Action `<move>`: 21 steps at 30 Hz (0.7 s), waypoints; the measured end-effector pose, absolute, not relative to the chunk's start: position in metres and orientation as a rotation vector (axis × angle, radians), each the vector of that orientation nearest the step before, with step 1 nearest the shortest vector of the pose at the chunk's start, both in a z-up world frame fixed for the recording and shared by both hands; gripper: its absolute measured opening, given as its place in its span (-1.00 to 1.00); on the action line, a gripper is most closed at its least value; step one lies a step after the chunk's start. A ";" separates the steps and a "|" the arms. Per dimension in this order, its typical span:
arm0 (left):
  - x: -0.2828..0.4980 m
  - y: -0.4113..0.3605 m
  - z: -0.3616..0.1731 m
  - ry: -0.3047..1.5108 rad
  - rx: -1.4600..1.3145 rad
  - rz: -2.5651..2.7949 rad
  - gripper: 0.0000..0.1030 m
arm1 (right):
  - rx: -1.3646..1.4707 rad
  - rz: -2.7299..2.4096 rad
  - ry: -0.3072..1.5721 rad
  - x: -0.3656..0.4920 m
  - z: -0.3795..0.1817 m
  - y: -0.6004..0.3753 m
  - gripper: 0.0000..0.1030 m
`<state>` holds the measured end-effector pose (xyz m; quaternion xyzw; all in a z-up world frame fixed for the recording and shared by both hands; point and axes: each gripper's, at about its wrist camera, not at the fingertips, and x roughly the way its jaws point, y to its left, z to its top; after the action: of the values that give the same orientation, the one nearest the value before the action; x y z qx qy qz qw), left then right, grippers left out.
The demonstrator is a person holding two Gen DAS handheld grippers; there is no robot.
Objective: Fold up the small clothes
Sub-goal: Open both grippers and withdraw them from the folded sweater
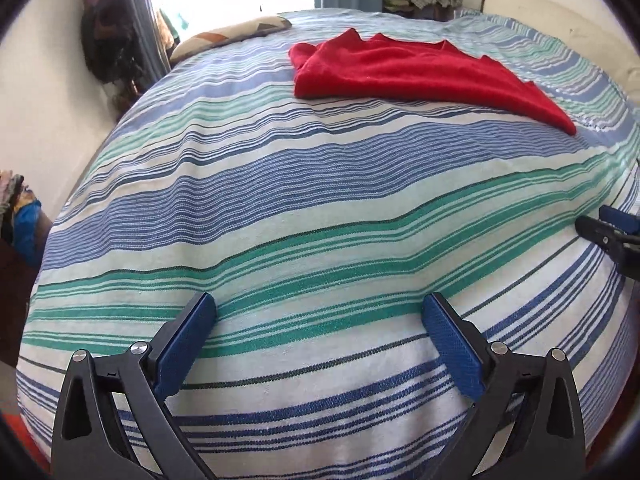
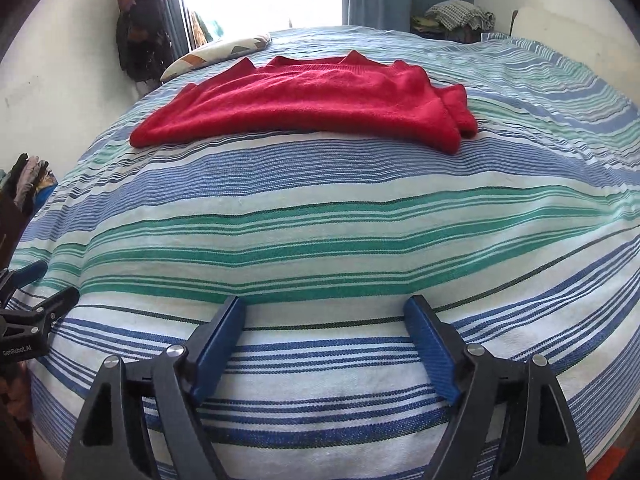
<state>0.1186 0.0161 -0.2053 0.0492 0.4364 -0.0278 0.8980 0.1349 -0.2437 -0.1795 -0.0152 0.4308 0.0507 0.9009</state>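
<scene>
Fingers of left gripper and right gripper released, well short of red sweater's near edge.

Red knit sweater lies flat on a striped bed, w/ its long side running across the stripes' direction, towards the far end nr the window. Fuzzy, plain, no print. Already folded over: one end shows a doubled, rolled edge; far edge is wavy w/ small peaks. Nothing touches it.

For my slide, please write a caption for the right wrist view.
Open right claw above striped bedspread, red sweater lying ahead.
</scene>
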 end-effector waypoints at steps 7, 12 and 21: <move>0.075 0.018 -0.200 0.906 0.132 -0.020 0.99 | -0.048 0.088 0.903 0.143 -0.179 -0.237 0.68; 0.053 0.004 -0.187 0.956 0.145 -0.041 0.98 | -0.043 0.102 0.904 0.142 -0.178 -0.239 0.71; 0.062 0.049 -0.082 0.830 -0.059 -0.028 0.97 | -0.039 0.103 0.928 0.145 -0.177 -0.237 0.77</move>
<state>0.0622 0.0487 -0.0823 -0.0287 0.4031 -0.0137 0.9146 0.1446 -0.2371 -0.1771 -0.0187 0.4474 0.0494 0.8928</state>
